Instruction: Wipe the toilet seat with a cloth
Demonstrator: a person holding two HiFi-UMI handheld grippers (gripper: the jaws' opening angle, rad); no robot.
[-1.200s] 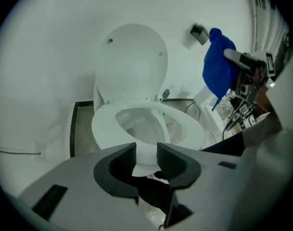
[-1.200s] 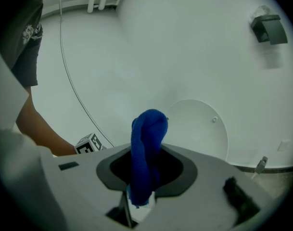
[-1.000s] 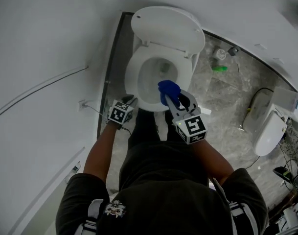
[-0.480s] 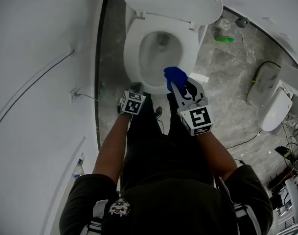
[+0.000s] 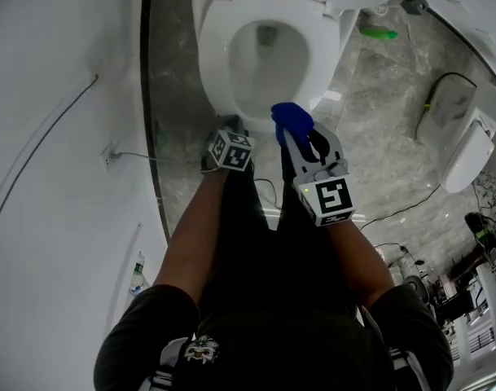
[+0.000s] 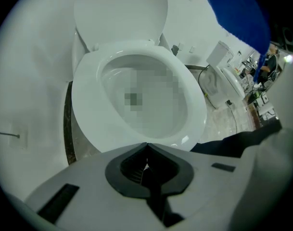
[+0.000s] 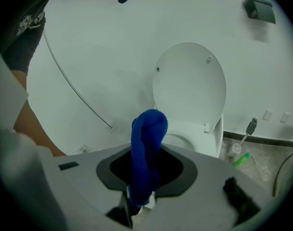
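The white toilet seat point(image 5: 217, 72) lies down on the bowl, and the lid point(image 7: 189, 81) stands up against the wall. My right gripper point(image 5: 296, 137) is shut on a bunched blue cloth point(image 5: 291, 118), which hangs over the seat's front right rim. The cloth point(image 7: 147, 143) sticks up between the jaws in the right gripper view. My left gripper point(image 5: 221, 130) points steeply down at the front left of the bowl. Its jaws point(image 6: 146, 166) are shut with nothing between them. The seat point(image 6: 88, 105) fills the left gripper view, with the blue cloth point(image 6: 237, 8) at the upper right.
A white wall point(image 5: 52, 137) with a socket point(image 5: 111, 155) runs close along the left. On the marble floor to the right lie a spare toilet seat unit point(image 5: 459, 161), cables point(image 5: 394, 210), a green bottle point(image 5: 380, 32) and a toilet brush point(image 7: 235, 148).
Both grippers have sunk toward the front rim of the seat. The toilet has slid up and grown larger in the head view. The cloth stays in the right gripper.
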